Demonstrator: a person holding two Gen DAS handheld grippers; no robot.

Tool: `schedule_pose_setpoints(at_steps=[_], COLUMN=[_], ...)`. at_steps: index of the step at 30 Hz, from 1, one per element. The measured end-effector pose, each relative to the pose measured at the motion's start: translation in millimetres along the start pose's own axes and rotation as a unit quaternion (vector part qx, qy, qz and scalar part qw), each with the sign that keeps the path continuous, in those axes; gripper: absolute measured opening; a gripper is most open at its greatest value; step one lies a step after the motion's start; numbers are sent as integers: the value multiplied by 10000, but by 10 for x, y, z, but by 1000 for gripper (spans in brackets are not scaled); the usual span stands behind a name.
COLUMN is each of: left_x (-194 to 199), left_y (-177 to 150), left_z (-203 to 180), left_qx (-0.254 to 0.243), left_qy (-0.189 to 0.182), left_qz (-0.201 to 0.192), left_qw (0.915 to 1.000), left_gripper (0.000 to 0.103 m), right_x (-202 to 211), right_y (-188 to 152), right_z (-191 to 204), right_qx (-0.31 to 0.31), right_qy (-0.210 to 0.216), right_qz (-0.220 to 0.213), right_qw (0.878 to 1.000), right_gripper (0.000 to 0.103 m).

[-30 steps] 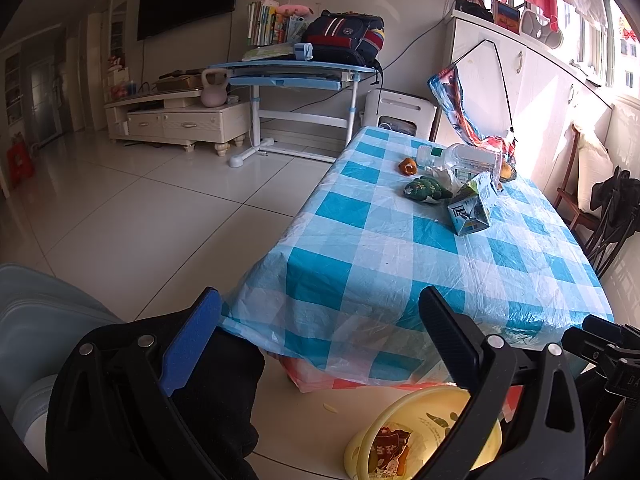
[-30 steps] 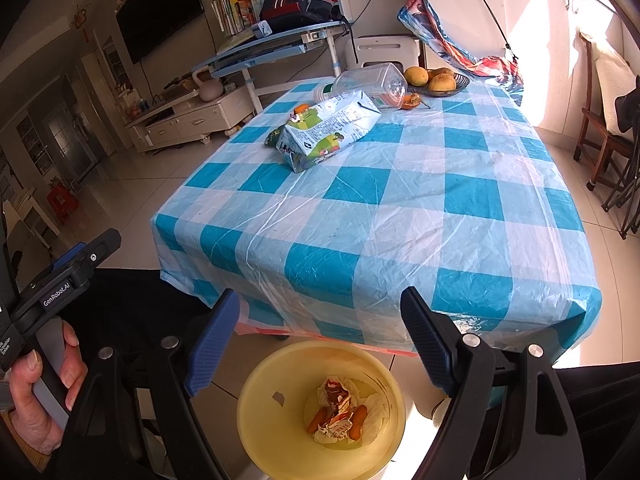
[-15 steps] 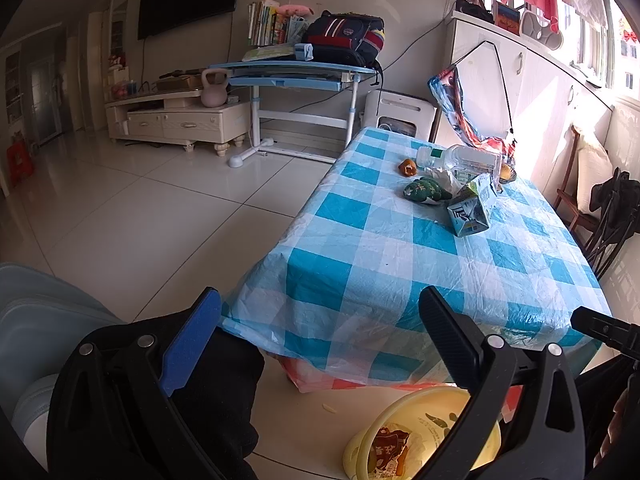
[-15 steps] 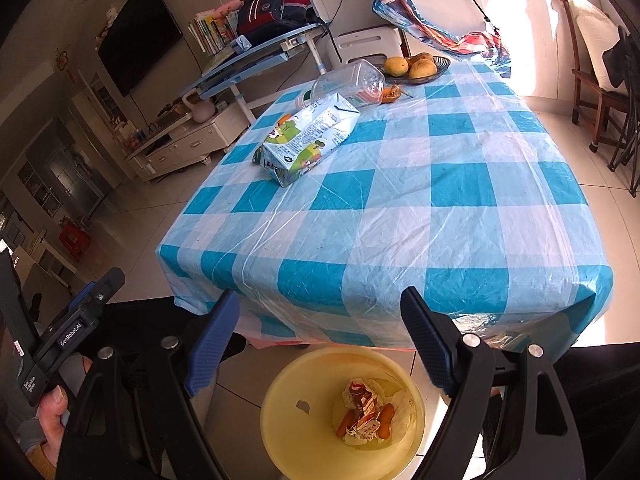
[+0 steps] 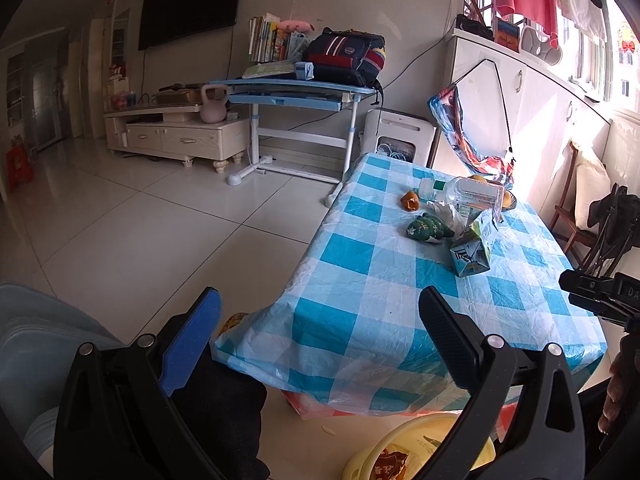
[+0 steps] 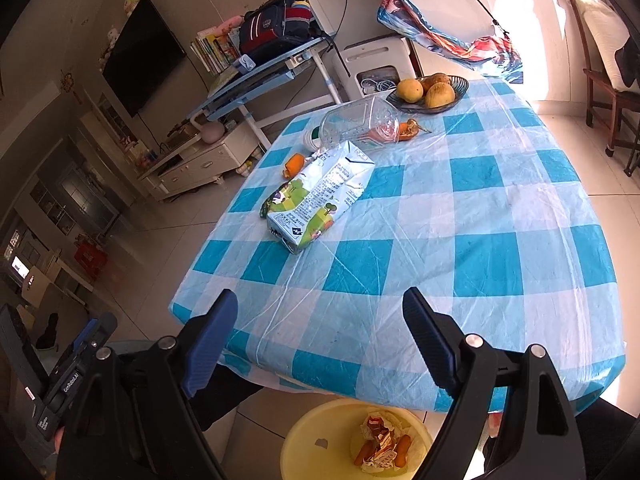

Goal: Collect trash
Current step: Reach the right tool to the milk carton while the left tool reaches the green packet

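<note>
Yellow plastic trash bin (image 6: 304,452) cut by bottom edge in right wrist view, right rim hidden behind the black gripper finger. In left wrist view only a sliver of bin (image 5: 372,456) at bottom centre, mostly behind the finger; printed wrapper (image 5: 390,466) inside cropped, text unreadable. Green crumpled packet (image 6: 276,200) mostly hidden behind white-green milk carton (image 6: 320,200). Clear plastic bottle (image 5: 468,194) covers most of the fruit bowl in left view. Carton print too small to read. Other handheld gripper (image 5: 600,300) cropped at right edge.
</note>
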State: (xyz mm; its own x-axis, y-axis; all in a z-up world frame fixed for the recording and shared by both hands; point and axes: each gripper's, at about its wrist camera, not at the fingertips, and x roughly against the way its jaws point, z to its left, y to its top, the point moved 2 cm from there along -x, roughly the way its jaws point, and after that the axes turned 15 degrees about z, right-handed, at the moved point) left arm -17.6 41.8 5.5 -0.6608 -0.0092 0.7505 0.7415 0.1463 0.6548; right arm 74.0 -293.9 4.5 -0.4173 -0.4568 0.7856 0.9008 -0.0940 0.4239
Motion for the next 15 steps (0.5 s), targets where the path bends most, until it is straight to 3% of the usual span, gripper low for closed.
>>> schedule_pose_setpoints(at_steps=[4,10,15], left_x=[-137,-373,-525], left_y=[185,472,659], left_z=[-66,-179,-226], left_qx=[-68,-200,-386], left_qy=[-30,-63,-61], left_qz=[42,63,57], left_qw=[10000,9998,9992], left_gripper=[96,96,96], right_x=[-197,-647,-955], right_y=[291,681,873], right_z=[7,-83,-112], right_qx=[-126,-1041,-1463], right_qy=[188,920,908], right_qz=[99,437,578], right_qw=[9997,9893,9834], right_gripper=[81,81,81])
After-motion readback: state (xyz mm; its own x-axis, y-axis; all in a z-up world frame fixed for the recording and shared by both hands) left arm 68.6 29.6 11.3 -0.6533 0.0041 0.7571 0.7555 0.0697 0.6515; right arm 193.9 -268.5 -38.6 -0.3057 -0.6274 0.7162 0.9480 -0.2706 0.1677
